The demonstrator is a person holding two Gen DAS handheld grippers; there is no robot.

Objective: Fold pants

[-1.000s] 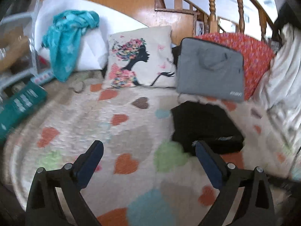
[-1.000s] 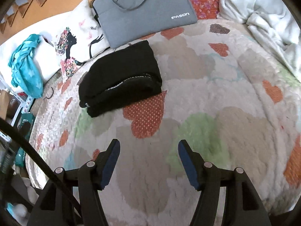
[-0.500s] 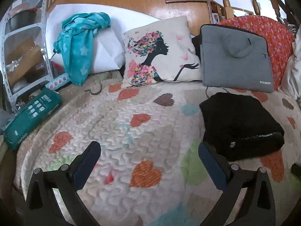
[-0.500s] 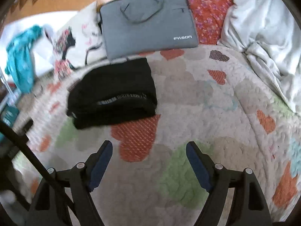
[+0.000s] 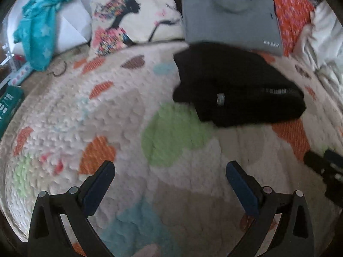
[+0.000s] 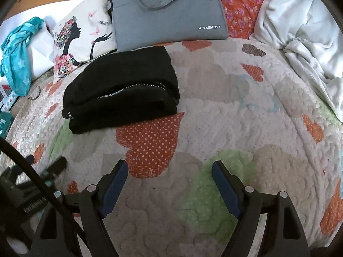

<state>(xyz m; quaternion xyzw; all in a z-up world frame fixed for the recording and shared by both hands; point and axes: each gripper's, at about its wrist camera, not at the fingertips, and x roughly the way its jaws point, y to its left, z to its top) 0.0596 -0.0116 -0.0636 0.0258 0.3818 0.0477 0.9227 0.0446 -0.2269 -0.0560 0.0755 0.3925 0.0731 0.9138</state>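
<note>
I am holding my right gripper [image 6: 169, 172] and left gripper [image 5: 170, 174] spread wide and empty above the quilt [image 6: 246, 111]. The black pants [image 6: 122, 87] are lying folded ahead, near the laptop bag [image 6: 169, 15]; I am judging only gentle squaring is left.

A quilted bedspread [image 6: 235, 115] patterned with coloured hearts is spread across the bed and lit by soft daylight. A printed cushion [image 6: 83, 36], a grey laptop bag [image 6: 169, 19] and a white blanket [image 6: 304, 32] are propped along its far edge.
</note>
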